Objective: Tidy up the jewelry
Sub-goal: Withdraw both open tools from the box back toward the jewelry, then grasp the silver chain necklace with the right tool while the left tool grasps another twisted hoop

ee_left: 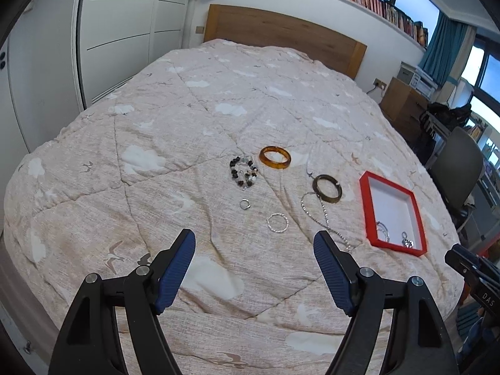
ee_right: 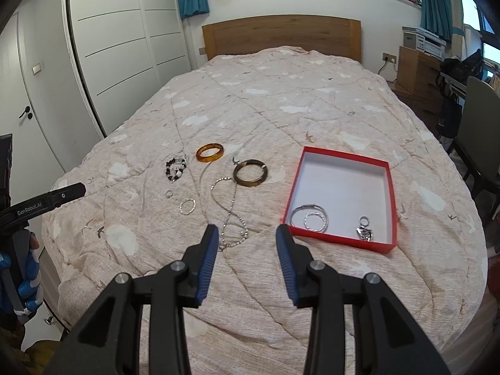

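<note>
Loose jewelry lies on the quilted bed: an amber bangle [ee_left: 275, 157] [ee_right: 210, 152], a dark beaded bracelet [ee_left: 244, 172] [ee_right: 176, 168], a brown bangle [ee_left: 327, 188] [ee_right: 250, 173], a small ring [ee_left: 245, 204] [ee_right: 169, 194], a thin silver hoop [ee_left: 277, 222] [ee_right: 187, 207] and a silver chain [ee_left: 322, 215] [ee_right: 231, 215]. To their right a red box [ee_left: 364, 206] [ee_right: 340, 240] holds silver hoops [ee_right: 309, 218] and a charm [ee_right: 365, 232]. My left gripper [ee_left: 254, 236] hangs open and empty just short of the thin hoop. The right gripper [ee_right: 247, 228] is open and empty, between the chain's near end and the box corner.
The quilt [ee_left: 187, 125] covers the whole bed, with a wooden headboard [ee_right: 281, 36] at the far end. White wardrobe doors [ee_right: 118, 47] stand left. A chair [ee_right: 478, 131] and a wooden cabinet [ee_right: 415, 68] stand right. A gloved hand [ee_right: 28, 265] holds the left gripper.
</note>
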The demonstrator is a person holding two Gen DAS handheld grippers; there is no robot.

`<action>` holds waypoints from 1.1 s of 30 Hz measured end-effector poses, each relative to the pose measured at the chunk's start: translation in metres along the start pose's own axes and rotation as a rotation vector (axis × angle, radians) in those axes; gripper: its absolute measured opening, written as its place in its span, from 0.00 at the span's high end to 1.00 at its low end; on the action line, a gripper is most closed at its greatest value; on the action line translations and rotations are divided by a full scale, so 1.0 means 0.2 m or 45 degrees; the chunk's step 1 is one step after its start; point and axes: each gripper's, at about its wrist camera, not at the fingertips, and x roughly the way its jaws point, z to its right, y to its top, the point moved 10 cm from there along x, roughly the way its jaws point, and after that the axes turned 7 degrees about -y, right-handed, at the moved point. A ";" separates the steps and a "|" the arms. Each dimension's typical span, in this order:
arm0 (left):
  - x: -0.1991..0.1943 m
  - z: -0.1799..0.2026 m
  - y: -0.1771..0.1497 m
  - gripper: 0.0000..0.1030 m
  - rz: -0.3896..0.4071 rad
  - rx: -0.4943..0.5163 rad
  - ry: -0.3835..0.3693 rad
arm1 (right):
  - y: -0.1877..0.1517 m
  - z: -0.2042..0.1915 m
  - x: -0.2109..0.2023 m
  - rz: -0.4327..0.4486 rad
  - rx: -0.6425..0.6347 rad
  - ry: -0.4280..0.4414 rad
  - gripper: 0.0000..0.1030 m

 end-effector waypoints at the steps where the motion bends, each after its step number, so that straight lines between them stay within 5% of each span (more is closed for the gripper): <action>1: 0.01 -0.01 0.00 0.25 -0.003 0.002 0.010 | 0.00 -0.01 0.01 -0.006 -0.006 0.005 0.64; 15: 0.35 -0.04 -0.06 0.25 -0.182 -0.015 0.001 | 0.00 -0.08 0.30 -0.106 -0.069 0.078 0.64; 21: 0.62 -0.01 -0.07 0.47 -0.289 0.005 -0.023 | 0.05 -0.15 0.53 -0.154 -0.115 0.152 0.64; 33: 1.10 0.00 -0.17 0.61 -0.490 -0.036 -0.012 | -0.01 -0.26 1.05 -0.321 -0.162 0.282 0.65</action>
